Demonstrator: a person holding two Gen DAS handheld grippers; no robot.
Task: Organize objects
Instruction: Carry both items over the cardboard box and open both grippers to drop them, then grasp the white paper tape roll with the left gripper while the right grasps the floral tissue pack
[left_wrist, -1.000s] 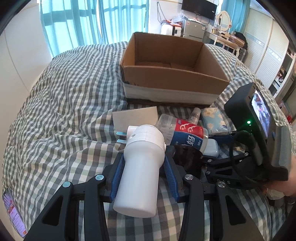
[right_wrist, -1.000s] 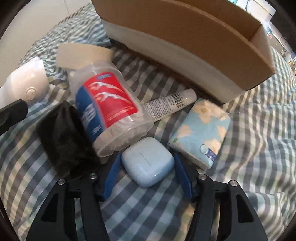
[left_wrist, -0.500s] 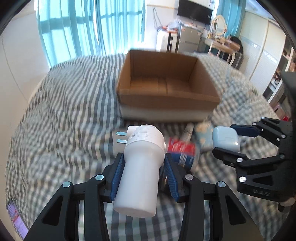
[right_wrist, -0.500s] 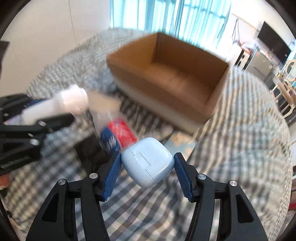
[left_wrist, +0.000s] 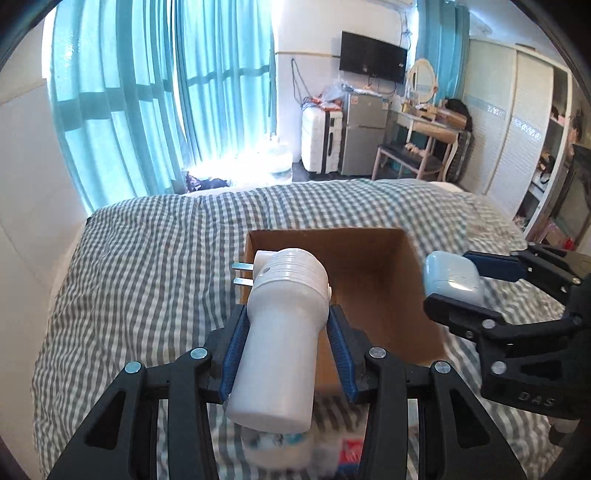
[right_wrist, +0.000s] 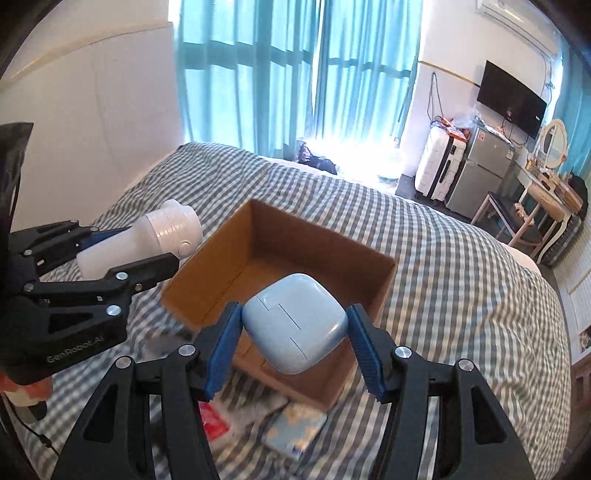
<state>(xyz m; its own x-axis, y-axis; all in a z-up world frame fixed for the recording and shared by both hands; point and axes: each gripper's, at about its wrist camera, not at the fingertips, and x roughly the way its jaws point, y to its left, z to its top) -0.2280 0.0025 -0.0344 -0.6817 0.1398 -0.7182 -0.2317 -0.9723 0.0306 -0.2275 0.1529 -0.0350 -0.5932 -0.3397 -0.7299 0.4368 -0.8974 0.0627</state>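
Note:
My left gripper (left_wrist: 286, 325) is shut on a white cylindrical plug device (left_wrist: 284, 332) with two metal prongs, held in the air over the near left edge of the open cardboard box (left_wrist: 373, 258). My right gripper (right_wrist: 293, 332) is shut on a pale blue earbud case (right_wrist: 295, 326), held above the box (right_wrist: 280, 243). The right gripper also shows in the left wrist view (left_wrist: 458, 291) at the box's right side. The left gripper shows in the right wrist view (right_wrist: 147, 251) at the box's left.
The box sits on a grey checked bed (left_wrist: 147, 258). Below the grippers lie a crushed bottle with a red label (right_wrist: 212, 421) and a blue tissue pack (right_wrist: 295, 430). A wall (right_wrist: 92, 110) runs along the left. Curtains and furniture stand behind the bed.
Both grippers have risen from the bed and moved forward over the box, each carrying its object. The right gripper closed on the earbud case and lifted it.

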